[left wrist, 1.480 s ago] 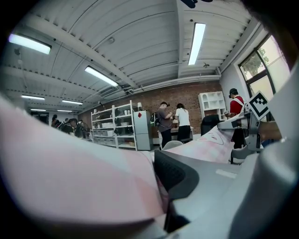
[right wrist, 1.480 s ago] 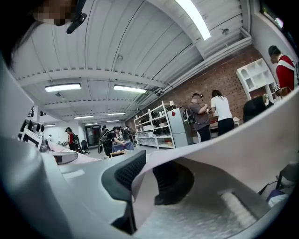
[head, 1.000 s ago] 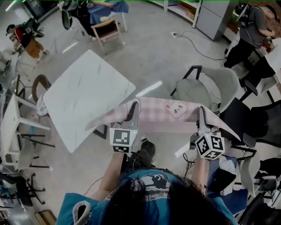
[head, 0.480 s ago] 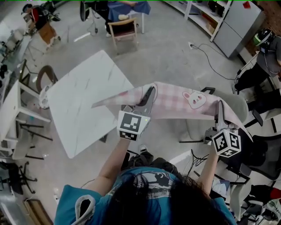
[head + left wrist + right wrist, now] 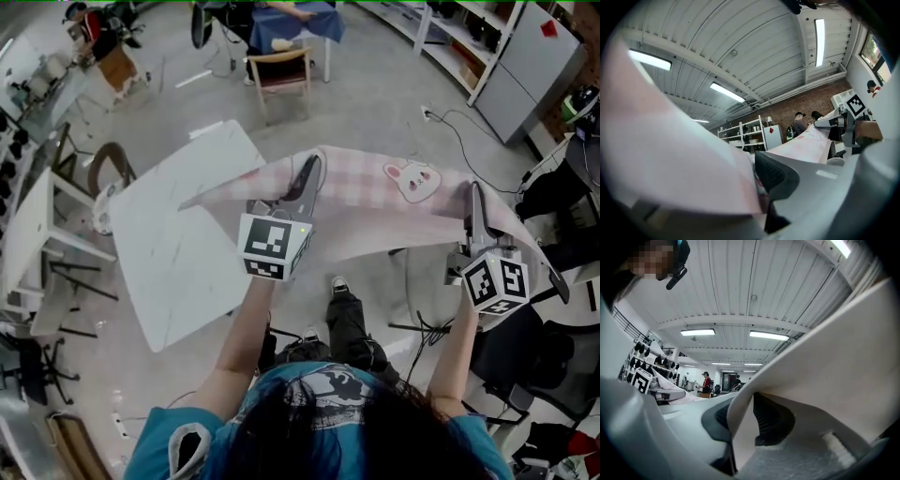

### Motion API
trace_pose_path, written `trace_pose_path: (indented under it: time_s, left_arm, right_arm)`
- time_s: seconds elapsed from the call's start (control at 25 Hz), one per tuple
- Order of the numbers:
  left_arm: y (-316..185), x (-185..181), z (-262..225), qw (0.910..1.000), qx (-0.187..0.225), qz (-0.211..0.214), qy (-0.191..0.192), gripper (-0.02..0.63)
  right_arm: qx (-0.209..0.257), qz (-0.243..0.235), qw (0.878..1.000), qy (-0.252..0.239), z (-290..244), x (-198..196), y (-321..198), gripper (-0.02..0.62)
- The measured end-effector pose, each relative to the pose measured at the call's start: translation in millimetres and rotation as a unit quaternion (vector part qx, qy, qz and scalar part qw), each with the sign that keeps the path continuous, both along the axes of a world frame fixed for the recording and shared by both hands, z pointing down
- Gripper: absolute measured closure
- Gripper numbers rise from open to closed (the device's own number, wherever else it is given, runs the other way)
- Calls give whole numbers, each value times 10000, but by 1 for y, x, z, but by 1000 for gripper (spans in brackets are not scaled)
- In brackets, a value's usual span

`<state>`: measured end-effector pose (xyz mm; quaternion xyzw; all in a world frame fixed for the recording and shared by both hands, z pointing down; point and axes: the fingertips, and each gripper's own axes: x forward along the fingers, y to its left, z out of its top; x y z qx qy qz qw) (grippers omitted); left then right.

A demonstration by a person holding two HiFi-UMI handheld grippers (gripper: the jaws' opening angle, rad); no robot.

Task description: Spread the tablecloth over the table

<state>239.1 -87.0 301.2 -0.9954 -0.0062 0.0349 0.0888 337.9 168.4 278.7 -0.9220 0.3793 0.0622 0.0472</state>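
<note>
A pink checked tablecloth [image 5: 375, 202] with a bunny print hangs stretched in the air between my two grippers. My left gripper [image 5: 305, 178] is shut on its upper edge near the left end, and the cloth fills the left gripper view, tablecloth [image 5: 670, 154] pinched at the pads. My right gripper [image 5: 472, 202] is shut on the edge near the right end; in the right gripper view the tablecloth [image 5: 834, 362] folds between the jaws. The white marble-look table [image 5: 178, 244] stands bare at the left, below and left of the raised cloth.
Chairs and a side table [image 5: 37, 244] crowd the left edge. A wooden chair [image 5: 281, 70] stands beyond the table. An office chair [image 5: 553, 347] and floor cables [image 5: 412, 328] are at the right. The person's legs and shoes [image 5: 342, 291] are under the cloth.
Both grippers have lifted the cloth higher and carried it forward and toward the table. The view has turned, so the table sits further left and the grey chair is out of sight.
</note>
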Motion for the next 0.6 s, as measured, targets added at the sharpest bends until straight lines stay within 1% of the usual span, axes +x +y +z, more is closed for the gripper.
trace_pose_path:
  time_s: [0.12, 0.24, 0.32, 0.48, 0.6]
  left_arm:
    - [-41, 13, -12, 9994, 4, -345, 21, 548]
    - [-52, 27, 11, 9972, 90, -737, 57, 548]
    - [-70, 37, 20, 9939, 159, -1089, 95, 549]
    - [-154, 43, -7, 9817, 81, -1902, 72, 551]
    - [-209, 31, -28, 9704, 30, -2414, 112, 551]
  right_arm:
    - [-20, -394, 9991, 147, -18, 33, -51, 541]
    - [147, -879, 9958, 224, 0, 64, -73, 547]
    - [185, -1281, 9913, 253, 9, 90, -101, 546]
    - [181, -2244, 9742, 164, -20, 134, -216, 546]
    - [270, -2888, 9569, 178, -42, 142, -292, 546]
